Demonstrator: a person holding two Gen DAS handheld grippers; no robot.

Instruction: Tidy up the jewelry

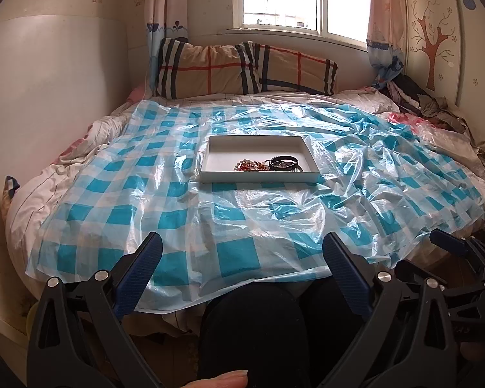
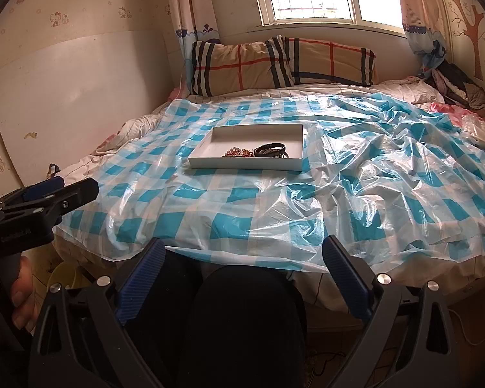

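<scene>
A shallow white tray [image 1: 216, 148] lies in the middle of the bed on a blue-and-white checked plastic sheet [image 1: 165, 194]. In its near part lie a red-and-white beaded bracelet [image 1: 250, 165] and black bangles [image 1: 284, 162]. The tray [image 2: 210, 148], beads [image 2: 239, 153] and bangles [image 2: 271, 149] also show in the right wrist view. My left gripper [image 1: 242, 252] is open and empty, held back at the bed's near edge over my knees. My right gripper [image 2: 242, 252] is open and empty, also at the near edge. The left gripper [image 2: 61, 190] shows at the left of the right wrist view.
Two plaid pillows [image 1: 242, 68] lie at the head of the bed under a window. A pile of clothes [image 1: 430, 103] sits at the far right. A white board [image 2: 74, 97] leans on the left wall. The plastic sheet is crumpled on the right [image 2: 388, 168].
</scene>
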